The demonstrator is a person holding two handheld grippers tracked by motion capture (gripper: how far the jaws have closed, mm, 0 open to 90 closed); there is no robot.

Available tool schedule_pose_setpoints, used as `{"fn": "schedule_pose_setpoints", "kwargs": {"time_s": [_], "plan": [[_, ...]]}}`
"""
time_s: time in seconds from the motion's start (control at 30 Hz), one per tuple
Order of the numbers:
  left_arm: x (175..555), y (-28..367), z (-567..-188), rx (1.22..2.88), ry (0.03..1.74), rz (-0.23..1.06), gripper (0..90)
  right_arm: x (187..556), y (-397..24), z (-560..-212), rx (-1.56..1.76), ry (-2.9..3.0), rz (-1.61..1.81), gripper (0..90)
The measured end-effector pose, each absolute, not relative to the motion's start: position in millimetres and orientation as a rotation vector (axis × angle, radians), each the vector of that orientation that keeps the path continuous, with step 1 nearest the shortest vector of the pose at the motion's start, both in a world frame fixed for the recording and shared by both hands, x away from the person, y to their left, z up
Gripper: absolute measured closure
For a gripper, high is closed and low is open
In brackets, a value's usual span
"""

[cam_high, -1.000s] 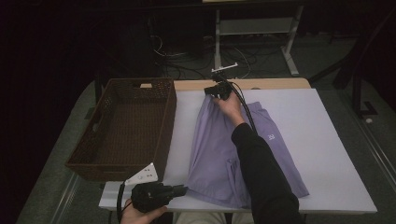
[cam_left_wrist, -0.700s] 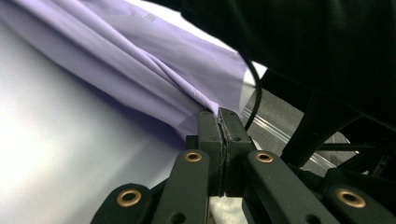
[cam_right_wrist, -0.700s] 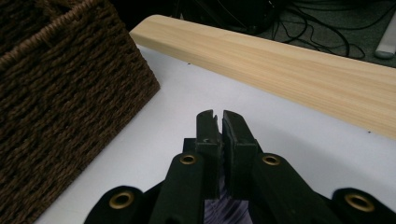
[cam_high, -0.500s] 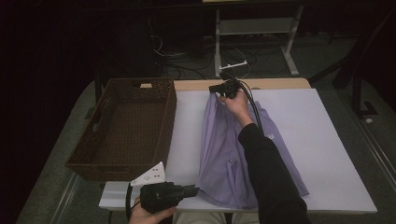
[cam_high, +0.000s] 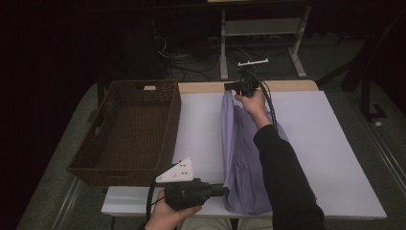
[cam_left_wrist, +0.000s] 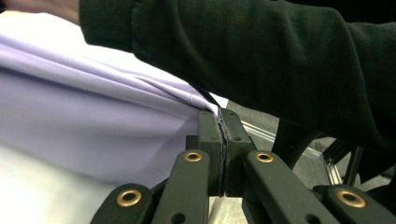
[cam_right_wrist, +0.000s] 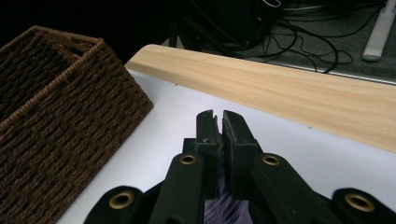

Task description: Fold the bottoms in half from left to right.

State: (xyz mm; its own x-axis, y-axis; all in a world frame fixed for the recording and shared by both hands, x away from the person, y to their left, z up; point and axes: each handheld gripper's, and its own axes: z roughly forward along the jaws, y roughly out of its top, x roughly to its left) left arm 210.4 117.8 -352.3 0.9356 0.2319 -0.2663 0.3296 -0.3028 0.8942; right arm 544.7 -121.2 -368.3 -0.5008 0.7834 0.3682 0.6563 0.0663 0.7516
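Left gripper [cam_high: 225, 190]: at the near table edge, jaws pointing right, clamped on the near hem of the lilac shirt [cam_high: 242, 158]; the left gripper view shows the cloth edge pinched between the closed pads [cam_left_wrist: 219, 122]. Since a second ago it has moved right along the near edge and lifted a little.

Right gripper [cam_high: 229, 86]: at the far end of the shirt, near the wooden strip [cam_high: 201, 86], jaws drawn together on lilac cloth, a sliver of which shows low between the pads in the right gripper view [cam_right_wrist: 223, 205]. It has moved away from the person and toward the basket side since the earlier frames.

Lilac shirt: on the white table cover [cam_high: 335, 153], right of the basket, stretched lengthwise between the two grippers. Earlier it lay flat and broad; now its left side is raised and folded over, so the outline is narrower, with a straight lifted edge on the left.

Black sleeve [cam_high: 285, 182]: lies over the shirt's right half.

Wicker basket [cam_high: 143, 88]: brown, at the table's left, unchanged in place
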Motion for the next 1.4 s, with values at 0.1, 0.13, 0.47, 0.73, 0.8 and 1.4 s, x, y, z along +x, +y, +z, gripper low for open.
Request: {"fn": "schedule_pose_setpoints", "kwargs": {"time_s": [0.1,0.13,0.47,0.73,0.8,1.4], "plan": [[212,108,-352,1.908,0.384,-0.108,89.1,544,-127,-369,1.500,2.189,1.418,85.2],[212,105,-352,1.910,0.378,-0.114,89.1,543,-131,-369,1.500,2.179,1.426,85.2],[217,76,-347,1.927,0.310,-0.151,89.2,538,-156,-372,1.503,2.181,1.438,85.2],[224,47,-339,1.946,0.249,-0.168,89.1,538,-174,-370,1.501,2.162,1.462,85.2],[226,39,-341,1.957,0.240,-0.176,89.1,538,-178,-372,1.497,2.164,1.463,85.1],[240,-29,-378,2.031,0.199,-0.269,89.1,537,-227,-397,1.487,2.186,1.359,85.0]]}}
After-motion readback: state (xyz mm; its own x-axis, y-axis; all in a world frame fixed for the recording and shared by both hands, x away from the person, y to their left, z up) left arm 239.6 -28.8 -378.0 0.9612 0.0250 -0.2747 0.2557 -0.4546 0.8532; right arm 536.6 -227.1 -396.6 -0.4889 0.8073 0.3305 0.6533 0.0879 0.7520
